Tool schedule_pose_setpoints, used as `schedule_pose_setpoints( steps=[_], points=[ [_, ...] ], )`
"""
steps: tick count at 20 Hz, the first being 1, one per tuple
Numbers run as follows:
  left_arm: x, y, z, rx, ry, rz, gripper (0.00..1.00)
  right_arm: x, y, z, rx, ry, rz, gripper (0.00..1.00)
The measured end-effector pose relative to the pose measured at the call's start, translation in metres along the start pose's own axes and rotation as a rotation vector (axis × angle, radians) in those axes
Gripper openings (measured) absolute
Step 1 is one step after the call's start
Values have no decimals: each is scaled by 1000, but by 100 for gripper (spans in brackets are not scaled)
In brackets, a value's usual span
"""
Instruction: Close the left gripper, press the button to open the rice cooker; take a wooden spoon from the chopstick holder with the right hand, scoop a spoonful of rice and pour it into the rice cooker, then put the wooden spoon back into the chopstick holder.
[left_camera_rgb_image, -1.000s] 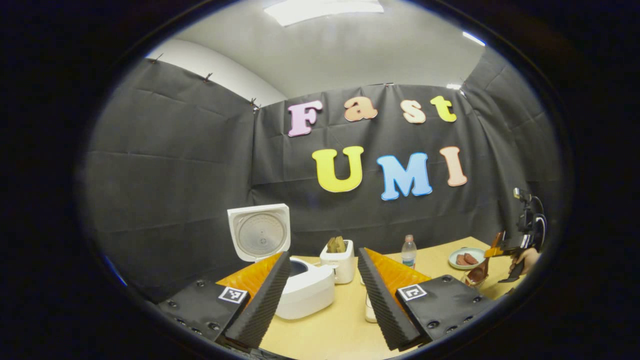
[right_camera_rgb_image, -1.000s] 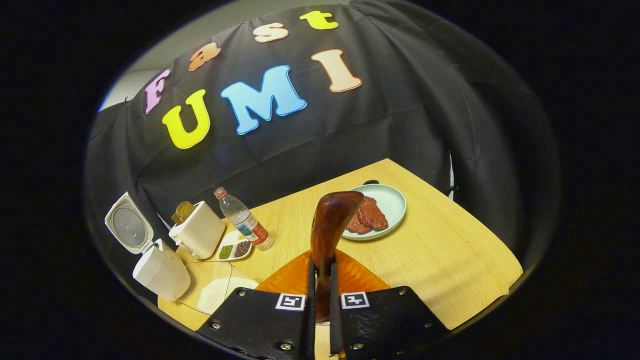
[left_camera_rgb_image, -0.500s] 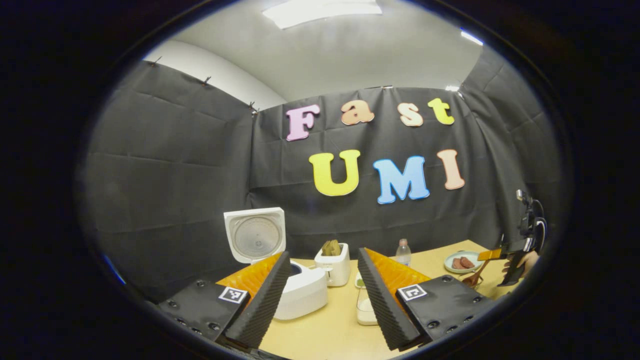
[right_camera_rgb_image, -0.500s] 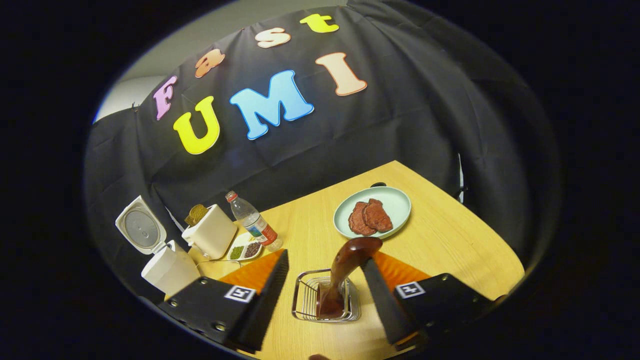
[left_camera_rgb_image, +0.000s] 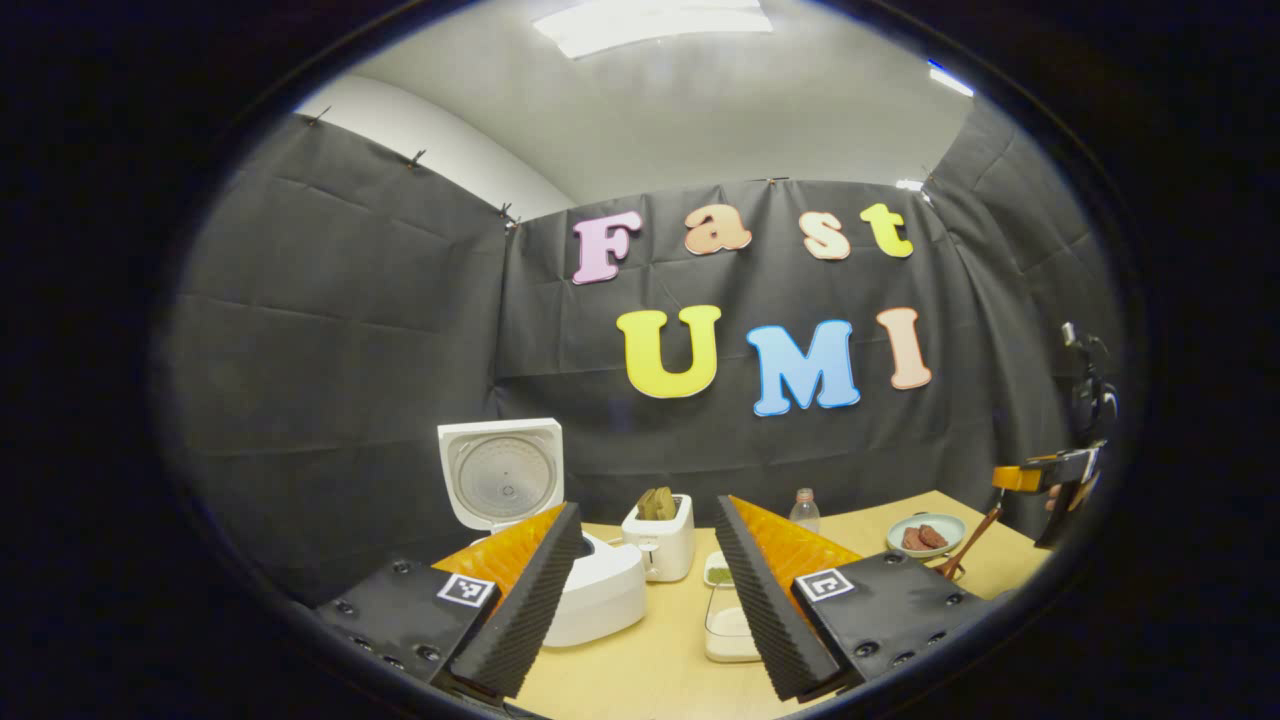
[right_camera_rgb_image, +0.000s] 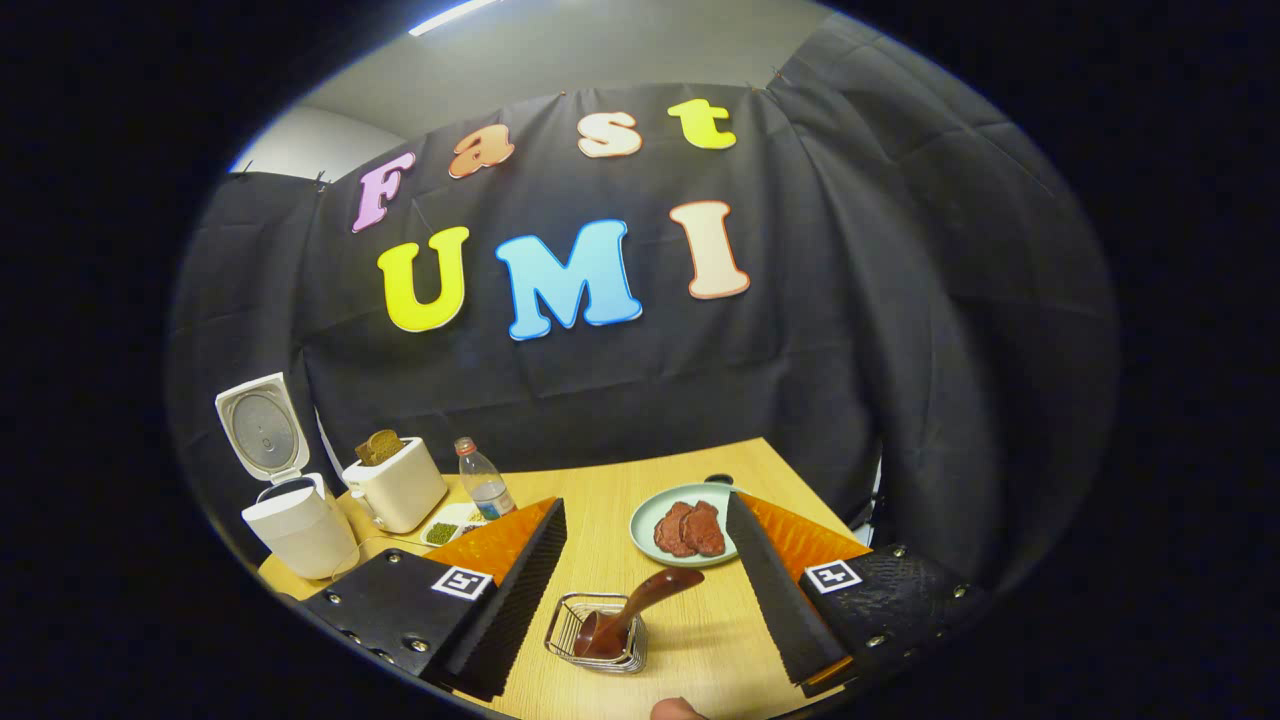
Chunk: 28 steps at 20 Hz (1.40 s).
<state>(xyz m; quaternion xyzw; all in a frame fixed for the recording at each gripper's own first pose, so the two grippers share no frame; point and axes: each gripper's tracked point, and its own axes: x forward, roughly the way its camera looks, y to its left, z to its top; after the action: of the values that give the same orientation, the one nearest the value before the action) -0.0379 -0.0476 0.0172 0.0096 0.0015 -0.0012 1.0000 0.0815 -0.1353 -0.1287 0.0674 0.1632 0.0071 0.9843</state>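
In the left gripper view, the left tongs (left_camera_rgb_image: 648, 590) stand released at the bottom of the frame. Behind them at lower left, one white rice cooker (left_camera_rgb_image: 590, 590) sits on the counter (left_camera_rgb_image: 640, 670) with its lid upright. One toaster (left_camera_rgb_image: 658, 522), one bottle (left_camera_rgb_image: 804, 508) and one clear rice box (left_camera_rgb_image: 726, 630) stand nearby.

In the right gripper view, the right tongs (right_camera_rgb_image: 648, 590) are spread wide, holding nothing. Low in the frame, between them, one dark glossy wooden spoon (right_camera_rgb_image: 628, 612) leans in the wire chopstick holder (right_camera_rgb_image: 596, 632). One plate (right_camera_rgb_image: 650, 522) carries two meat pieces.
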Motion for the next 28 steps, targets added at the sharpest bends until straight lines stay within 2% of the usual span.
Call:
schedule_pose_setpoints(
  steps=[3,4,6,8,9,10,11,13,14,15,16,18,19,20,23,24,27,28],
  points=[
    [20,19,10,-18,-20,12,97,-16,13,28,-33,-57,-1,98],
    [28,30,12,-16,-22,23,90,-22,19,34,-38,-70,-1,98],
    [46,50,18,-7,-29,45,94,-31,30,44,-50,-92,-8,98],
    [65,74,22,-4,-30,72,90,-38,43,49,-53,-109,-16,98],
    [74,85,24,-7,-31,81,94,-42,49,51,-51,-117,-21,93],
    [84,96,26,-9,-33,93,94,-45,54,52,-52,-120,-25,98],
    [95,110,27,-10,-32,106,90,-47,59,51,-53,-120,-30,98],
    [117,136,31,-11,-41,127,94,-53,68,51,-61,-127,-51,98],
    [127,148,32,-6,-40,140,90,-55,72,50,-62,-131,-62,98],
    [139,163,34,2,-41,161,90,-58,77,49,-61,-129,-69,93],
    [152,178,35,11,-40,181,90,-60,81,46,-60,-127,-77,98],
    [176,205,39,32,-41,220,90,-63,86,41,-60,-122,-97,98],
    [188,216,44,41,-46,233,94,-65,88,39,-58,-121,-108,98],
    [199,225,46,51,-51,242,90,-66,90,38,-55,-119,-118,93],
    [237,251,55,71,-63,257,90,-69,96,30,-48,-118,-152,93],
    [248,256,57,68,-69,259,90,-70,98,28,-48,-118,-165,98],
    [284,272,58,59,-80,254,90,-75,101,19,-43,-116,-202,98],
    [296,277,58,60,-83,253,94,-77,101,18,-42,-117,-217,98]
  ],
)
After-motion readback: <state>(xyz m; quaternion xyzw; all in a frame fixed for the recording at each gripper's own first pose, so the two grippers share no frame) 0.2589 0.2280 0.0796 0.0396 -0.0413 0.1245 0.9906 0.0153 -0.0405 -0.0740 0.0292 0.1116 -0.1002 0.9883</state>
